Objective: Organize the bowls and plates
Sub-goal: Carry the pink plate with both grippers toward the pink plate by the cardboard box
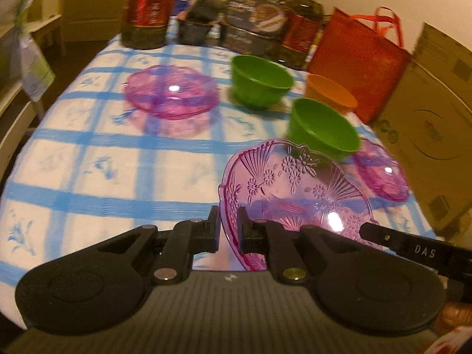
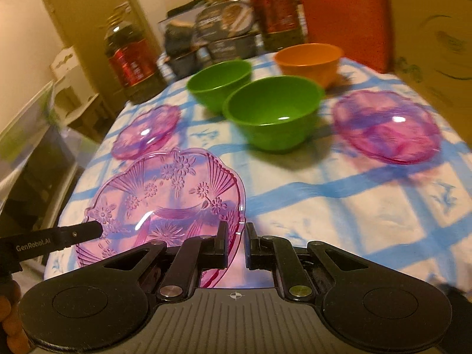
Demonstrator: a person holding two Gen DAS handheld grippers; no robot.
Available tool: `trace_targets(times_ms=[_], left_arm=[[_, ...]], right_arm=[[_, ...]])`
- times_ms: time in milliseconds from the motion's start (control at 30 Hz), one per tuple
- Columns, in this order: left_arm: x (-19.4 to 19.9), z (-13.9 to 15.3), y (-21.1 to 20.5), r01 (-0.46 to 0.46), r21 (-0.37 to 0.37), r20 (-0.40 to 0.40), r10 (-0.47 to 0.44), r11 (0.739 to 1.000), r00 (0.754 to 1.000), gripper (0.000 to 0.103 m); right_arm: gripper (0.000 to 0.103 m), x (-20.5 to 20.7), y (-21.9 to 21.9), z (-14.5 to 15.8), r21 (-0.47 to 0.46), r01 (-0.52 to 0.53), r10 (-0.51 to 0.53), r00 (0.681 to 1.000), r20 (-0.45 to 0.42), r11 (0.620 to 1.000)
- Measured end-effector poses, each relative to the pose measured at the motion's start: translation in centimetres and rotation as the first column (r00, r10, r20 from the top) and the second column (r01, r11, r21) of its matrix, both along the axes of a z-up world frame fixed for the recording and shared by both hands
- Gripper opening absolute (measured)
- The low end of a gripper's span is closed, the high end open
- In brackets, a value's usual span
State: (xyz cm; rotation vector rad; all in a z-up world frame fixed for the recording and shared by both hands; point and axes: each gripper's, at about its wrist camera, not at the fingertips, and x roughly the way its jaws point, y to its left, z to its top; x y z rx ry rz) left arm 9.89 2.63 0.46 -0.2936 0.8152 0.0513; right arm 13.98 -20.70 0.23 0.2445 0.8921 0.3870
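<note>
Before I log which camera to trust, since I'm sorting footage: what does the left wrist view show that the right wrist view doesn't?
Only the left wrist view shows the red bag's handles and the left gripper, shut on the embossed pink plate. Only the right wrist view shows the right gripper clamping that plate's opposite rim. Both show two green bowls, the orange bowl and two more pink plates.

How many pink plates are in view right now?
3. One patterned plate is held at its rim by both grippers, left gripper and right gripper. One lies at the table's left, one at its right. None seems hidden.
</note>
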Motion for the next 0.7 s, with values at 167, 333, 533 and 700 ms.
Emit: trace_targets(times_ms=[167, 333, 533, 700], left_arm=[[1.6, 0.3, -3.8, 0.08, -0.006, 0.008, -0.08, 0.997, 0.997, 0.01], [3.6, 0.9, -7.9, 0.159, 0.001, 0.025, -0.159, 0.987, 0.987, 0.01], [6.4, 1.5, -12.4, 0.24, 0.015, 0.041, -0.24, 0.971, 0.97, 0.01], [8.5, 1.6, -15.6, 0.28, 0.02, 0.044, -0.28, 0.96, 0.959, 0.01]], right_arm=[[0.01, -0.4, -4.0, 0.7, 0.004, 0.087, -0.087, 0.996, 0.013, 0.996], [0.01, -0.6, -7.8, 1.1, -0.007, 0.166, -0.166, 0.986, 0.026, 0.986], [0.01, 0.1, -11.9, 1.6, -0.016, 0.245, -0.244, 0.969, 0.043, 0.969], [0.01, 1.2, -14.7, 1.7, -0.027, 0.285, -0.284, 0.958, 0.051, 0.958]])
